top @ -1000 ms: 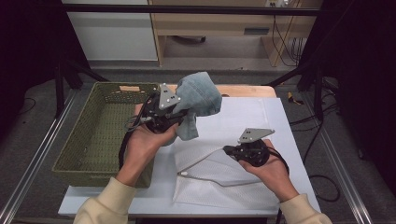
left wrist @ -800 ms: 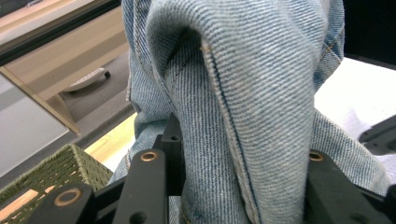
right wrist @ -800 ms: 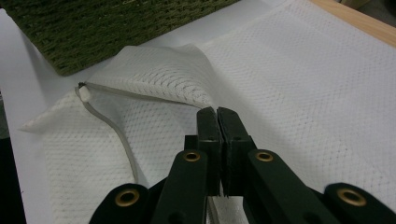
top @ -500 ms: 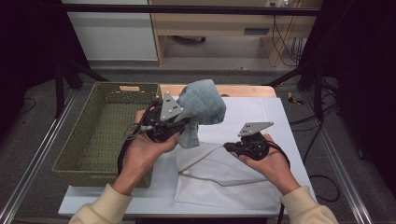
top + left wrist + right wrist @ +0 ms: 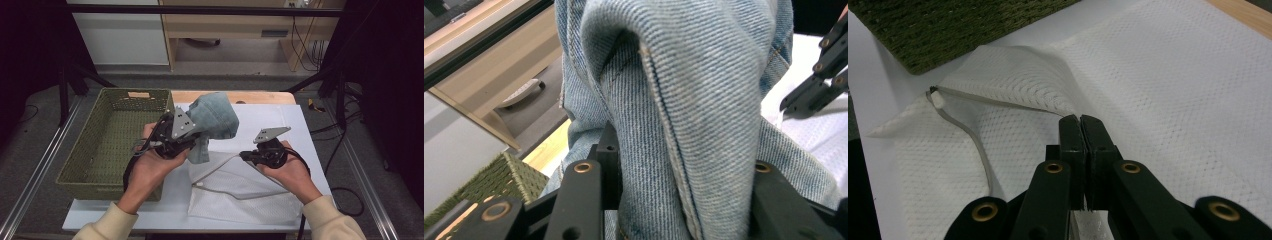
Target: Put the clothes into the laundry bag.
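Your left gripper [image 5: 192, 136] is clamped on a bunched piece of blue denim [image 5: 212, 120], holding it raised above the counter [image 5: 260, 112] so the cloth hangs free instead of dragging. In the left gripper view the denim [image 5: 684, 100] rises as a thick fold straight out from between the jaws, with more of it draped down both sides, so the grip sits low on the bundle.

Your right gripper [image 5: 245, 156] is pinched tight on the edge of the white mesh bag [image 5: 240, 195]. In the right gripper view its jaws meet on the mesh [image 5: 1148, 90] right at the lip, and that lip is lifted into a small tent. You seem to hold it that way to keep the mouth open for the denim.

Relative to your right gripper, the denim hangs just up and to the left, near the bag's mouth but apart from it. A drawstring [image 5: 973, 145] curls along the opening. The green woven basket [image 5: 107, 145] sits beside your left hand.
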`<state>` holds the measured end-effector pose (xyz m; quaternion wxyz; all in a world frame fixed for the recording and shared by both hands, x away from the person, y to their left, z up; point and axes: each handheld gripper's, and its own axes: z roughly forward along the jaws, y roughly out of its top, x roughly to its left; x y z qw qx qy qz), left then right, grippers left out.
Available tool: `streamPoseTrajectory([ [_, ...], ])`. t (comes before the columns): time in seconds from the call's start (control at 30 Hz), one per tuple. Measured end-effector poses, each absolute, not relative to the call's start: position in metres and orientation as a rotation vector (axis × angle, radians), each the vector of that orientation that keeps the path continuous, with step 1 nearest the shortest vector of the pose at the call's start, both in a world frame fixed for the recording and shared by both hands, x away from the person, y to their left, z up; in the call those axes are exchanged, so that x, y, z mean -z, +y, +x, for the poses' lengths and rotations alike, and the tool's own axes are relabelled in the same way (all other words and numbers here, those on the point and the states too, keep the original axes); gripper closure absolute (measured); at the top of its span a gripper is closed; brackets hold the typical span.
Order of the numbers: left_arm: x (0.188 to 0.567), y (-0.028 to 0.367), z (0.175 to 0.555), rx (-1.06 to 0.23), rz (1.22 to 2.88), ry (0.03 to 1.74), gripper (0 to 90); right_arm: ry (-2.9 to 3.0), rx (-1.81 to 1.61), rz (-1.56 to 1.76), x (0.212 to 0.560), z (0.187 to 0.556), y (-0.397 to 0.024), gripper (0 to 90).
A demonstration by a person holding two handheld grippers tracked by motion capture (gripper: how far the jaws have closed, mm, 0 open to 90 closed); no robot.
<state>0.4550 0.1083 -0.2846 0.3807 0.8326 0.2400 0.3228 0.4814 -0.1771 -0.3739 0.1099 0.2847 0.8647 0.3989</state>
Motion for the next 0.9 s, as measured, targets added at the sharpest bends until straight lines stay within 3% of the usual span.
streamPoseTrajectory([
  [0.47, 0.289, 0.112, 0.459, -0.796, 2.117, 0.628, 60.8, 2.540, -1.197, 0.835, 0.372, 0.481, -0.179, 88.7],
  [0.9, 0.288, 0.114, 0.435, -0.757, 2.128, 0.543, 60.8, 2.560, -1.176, 0.874, 0.373, 0.489, -0.177, 88.3],
])
